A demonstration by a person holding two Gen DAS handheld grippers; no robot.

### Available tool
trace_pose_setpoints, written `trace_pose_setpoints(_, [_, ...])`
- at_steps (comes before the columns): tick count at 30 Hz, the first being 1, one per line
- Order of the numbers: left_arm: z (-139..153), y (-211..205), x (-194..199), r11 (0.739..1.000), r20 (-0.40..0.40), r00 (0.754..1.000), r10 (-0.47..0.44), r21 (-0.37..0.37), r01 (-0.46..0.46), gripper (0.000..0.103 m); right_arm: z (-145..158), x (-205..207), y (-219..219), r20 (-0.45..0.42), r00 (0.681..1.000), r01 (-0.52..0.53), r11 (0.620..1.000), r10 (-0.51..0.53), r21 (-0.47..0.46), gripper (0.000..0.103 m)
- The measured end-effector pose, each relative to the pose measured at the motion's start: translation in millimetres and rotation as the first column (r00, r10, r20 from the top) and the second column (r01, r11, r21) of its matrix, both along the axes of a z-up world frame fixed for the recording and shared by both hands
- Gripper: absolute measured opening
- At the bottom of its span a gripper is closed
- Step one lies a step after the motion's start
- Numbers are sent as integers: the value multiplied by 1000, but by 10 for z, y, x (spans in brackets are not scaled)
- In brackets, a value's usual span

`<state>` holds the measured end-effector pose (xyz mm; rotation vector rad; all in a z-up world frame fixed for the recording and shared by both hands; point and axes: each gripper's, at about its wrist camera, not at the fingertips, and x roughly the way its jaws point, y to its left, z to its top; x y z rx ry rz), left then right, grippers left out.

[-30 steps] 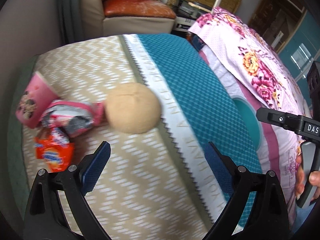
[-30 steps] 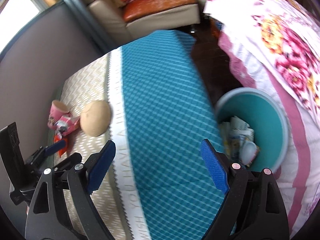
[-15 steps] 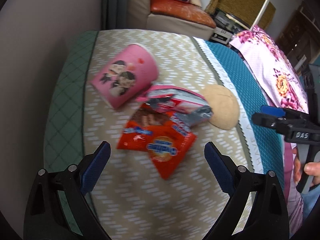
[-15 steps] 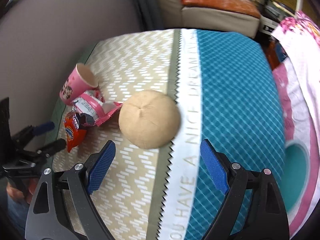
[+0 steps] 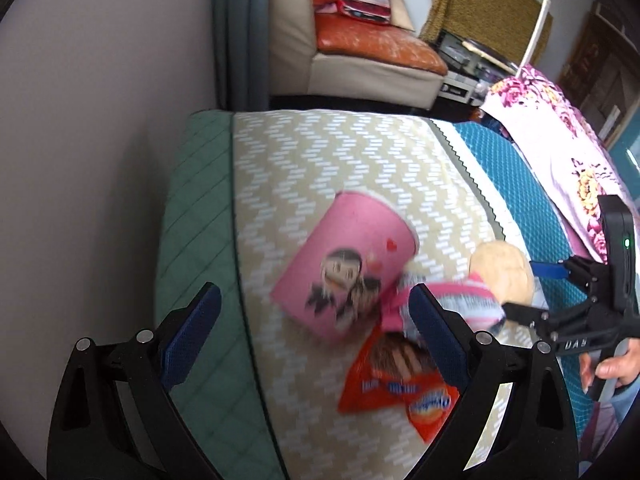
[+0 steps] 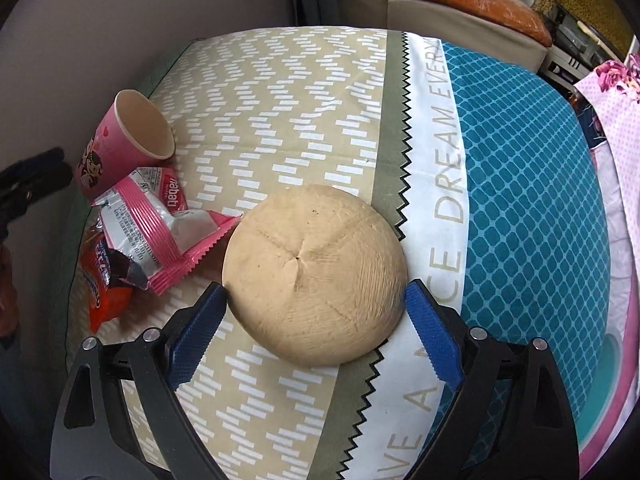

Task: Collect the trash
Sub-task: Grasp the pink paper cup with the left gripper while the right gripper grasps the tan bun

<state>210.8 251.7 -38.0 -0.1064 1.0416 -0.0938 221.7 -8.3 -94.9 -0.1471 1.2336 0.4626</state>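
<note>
- The tan round husk lies on the bed, at the seam between the beige and teal covers.
- The right gripper straddles it, fingers opening wide, a pad just beside each flank.
- It looks hard, rounded and fairly heavy; grip across its widest part so it cannot squirt out.
- Left of it lie a pink paper cup and crinkly wrappers, light and crushable.
- The left gripper hovers over the cup, fingers apart and empty.
</note>
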Motion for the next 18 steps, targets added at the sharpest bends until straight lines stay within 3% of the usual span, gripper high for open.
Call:
trace_pose_setpoints(4, [-145,-21,200,998,-36,997,-66,-26,65,95,-54,48,98,10,1000,-4,1000,4,-5,94])
trace_pose_setpoints(10, [-367,-12,351,994,-78,995,-62,-91,55,95,-115,27,183,41,999,-16,1000,17,-18,96])
trace_pose_setpoints(12, [-393,-44,342,995,-64,996,-64,-82,58,94,-130,-3,203,42,999,-20,1000,20,-15,96])
trace_pose_setpoints(15, [-380,-150,278,997,-55,997,-63,-39,60,70,-111,-30,186,28,999,-24,1000,24,-4,96])
trace_pose_setpoints(18, [-356,-128,252,1000,-57,998,-5,-22,4,67,-53,-93,114,-1,999,-33,999,33,22,95])
